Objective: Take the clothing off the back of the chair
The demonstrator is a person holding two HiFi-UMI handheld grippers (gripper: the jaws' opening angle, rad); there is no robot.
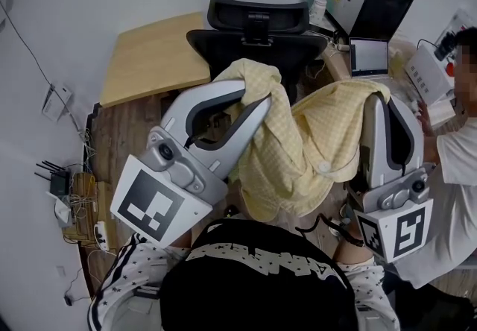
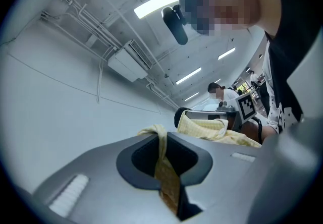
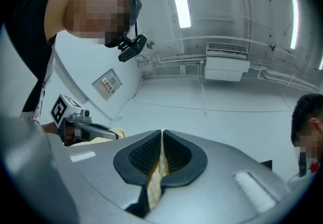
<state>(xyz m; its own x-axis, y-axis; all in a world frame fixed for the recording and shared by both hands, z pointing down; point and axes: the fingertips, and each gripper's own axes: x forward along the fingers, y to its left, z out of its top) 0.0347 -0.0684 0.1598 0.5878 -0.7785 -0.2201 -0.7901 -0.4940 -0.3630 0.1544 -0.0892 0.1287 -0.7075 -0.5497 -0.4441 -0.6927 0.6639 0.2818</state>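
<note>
Left gripper (image 1: 250, 98): held out in front of the person, nose raised slightly above level and angled inward toward the right, marker cube nearest the head camera. Its jaws are clenched on a bunched fold of the yellow checked shirt (image 1: 298, 150); the left gripper view shows the cloth pinched between the pads and trailing down through the gap.

Right gripper (image 1: 378, 98): held out almost straight ahead, nose tipped up more steeply. Its jaws are clamped tight on a thin edge of the same shirt, seen as a narrow strip between the ribbed pads in the right gripper view.

The shirt hangs stretched between the two grippers on the near side of the black chair (image 1: 257, 31), sagging toward the person's lap. Whether any fold touches the chair back cannot be told.
</note>
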